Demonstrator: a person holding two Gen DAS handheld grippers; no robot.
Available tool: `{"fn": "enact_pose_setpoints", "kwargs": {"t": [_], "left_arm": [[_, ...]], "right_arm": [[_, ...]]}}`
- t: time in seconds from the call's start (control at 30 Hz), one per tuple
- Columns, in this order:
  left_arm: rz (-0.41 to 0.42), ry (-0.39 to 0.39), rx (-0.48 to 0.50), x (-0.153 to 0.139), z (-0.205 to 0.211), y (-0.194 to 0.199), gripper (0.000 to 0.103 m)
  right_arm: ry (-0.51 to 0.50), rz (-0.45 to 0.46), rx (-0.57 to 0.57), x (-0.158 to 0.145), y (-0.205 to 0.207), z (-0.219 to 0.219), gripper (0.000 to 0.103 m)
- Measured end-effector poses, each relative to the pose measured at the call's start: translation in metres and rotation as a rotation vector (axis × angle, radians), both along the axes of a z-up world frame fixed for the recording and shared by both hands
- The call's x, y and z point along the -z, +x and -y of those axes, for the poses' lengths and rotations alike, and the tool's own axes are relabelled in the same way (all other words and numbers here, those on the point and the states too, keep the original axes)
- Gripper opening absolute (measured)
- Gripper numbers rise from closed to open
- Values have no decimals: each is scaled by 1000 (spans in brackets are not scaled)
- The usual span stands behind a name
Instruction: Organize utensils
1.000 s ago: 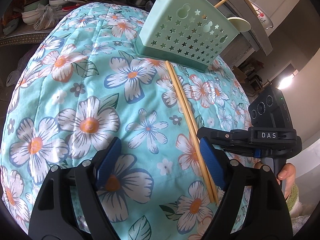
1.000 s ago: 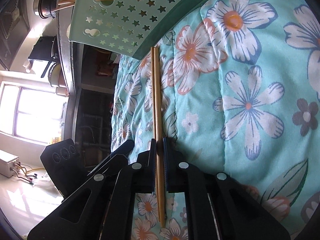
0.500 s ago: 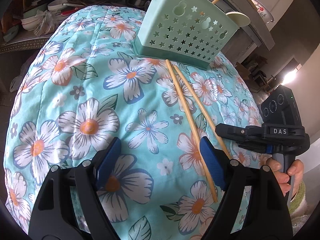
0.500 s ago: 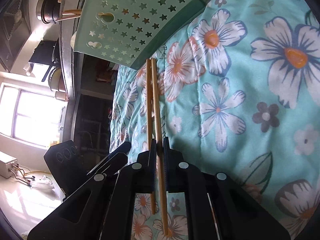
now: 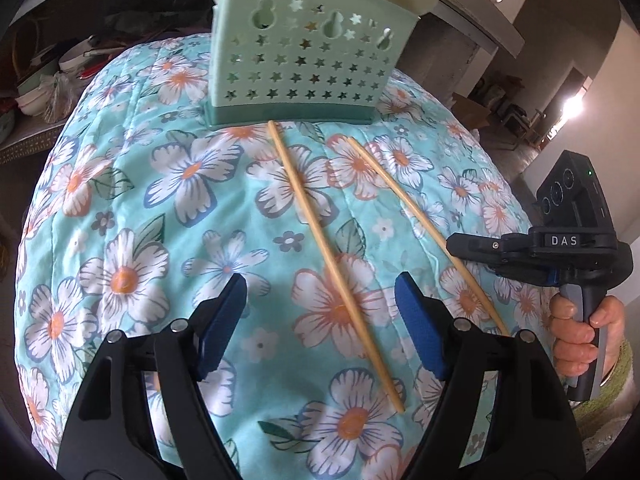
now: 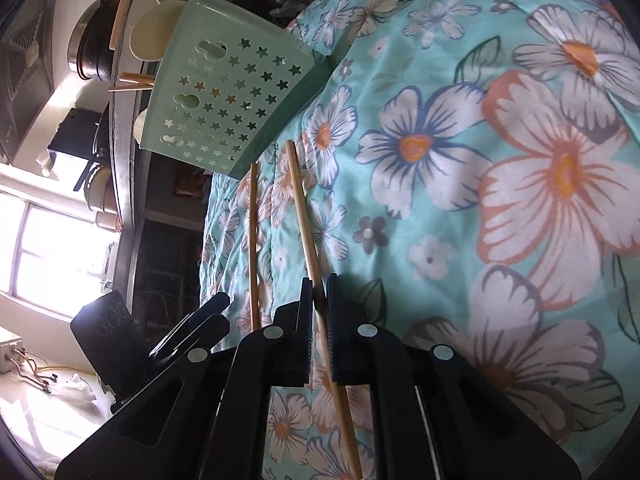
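Note:
A mint green utensil holder (image 5: 304, 68) (image 6: 224, 108) with star holes stands at the far side of the floral cloth, chopsticks and a pale spoon sticking out of it. Two wooden chopsticks show in front of it. One chopstick (image 5: 328, 256) (image 6: 253, 240) lies on the cloth between the jaws of my left gripper (image 5: 320, 284) (image 6: 218, 306). Those jaws are closing and their pads do not touch it. My right gripper (image 6: 318, 300) (image 5: 454, 243) is shut on the other chopstick (image 6: 302, 208) (image 5: 400, 196), gripped about mid-length and angled away from the first.
The floral cloth (image 5: 160, 200) covers a rounded table top that drops off on all sides. A shelf with bowls and bags (image 5: 40, 88) sits far left. A counter with a dark pot (image 6: 92, 40) runs behind the holder. A person's hand (image 5: 576, 320) holds the right gripper's handle.
The two chopsticks lay side by side; the right gripper has drawn one away to the right. The left gripper has shifted so the remaining chopstick lies between its jaws, which have narrowed.

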State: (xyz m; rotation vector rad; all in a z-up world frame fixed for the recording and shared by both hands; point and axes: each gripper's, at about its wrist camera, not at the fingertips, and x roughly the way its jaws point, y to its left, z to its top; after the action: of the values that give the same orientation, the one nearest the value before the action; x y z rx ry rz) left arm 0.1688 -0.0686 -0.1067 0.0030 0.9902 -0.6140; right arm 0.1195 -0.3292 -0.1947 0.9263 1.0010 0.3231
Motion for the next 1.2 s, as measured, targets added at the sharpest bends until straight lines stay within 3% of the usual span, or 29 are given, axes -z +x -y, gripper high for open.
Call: {"fn": "enact_pose_setpoints", "kwargs": {"t": [0.13,0.3,0.4,0.57,1.0,1.03,1.1,1.13,1.2], "left_arm": [[0,68,17,6,20,-2,55],[34,178,-15,12,31,-1,28],[35,184,-36,11,30,1,13],[10,162,-79,7,20,-4,5],[-65,149,-180,-1,-39,-45,6],[-58,163,-174,-2,-37,-45,8],[-25,180,-164,-5,-32,-45,27],[-7,189,-155,-7,-28,-44,30],[33,211,-129,-12,-19,-41,33]], "right_arm": [[17,4,9,4,-5,4,7],[12,17,10,4,-7,3,7],[8,20,6,4,-8,2,7],[-1,26,-3,4,-10,3,7],[-95,6,-77,-8,-30,-11,7],[-124,8,-93,-12,-31,-15,7],[-215,20,-118,-22,-30,-23,8],[-256,26,-124,-27,-29,-26,8],[-315,47,-126,-37,-23,-32,25]]}}
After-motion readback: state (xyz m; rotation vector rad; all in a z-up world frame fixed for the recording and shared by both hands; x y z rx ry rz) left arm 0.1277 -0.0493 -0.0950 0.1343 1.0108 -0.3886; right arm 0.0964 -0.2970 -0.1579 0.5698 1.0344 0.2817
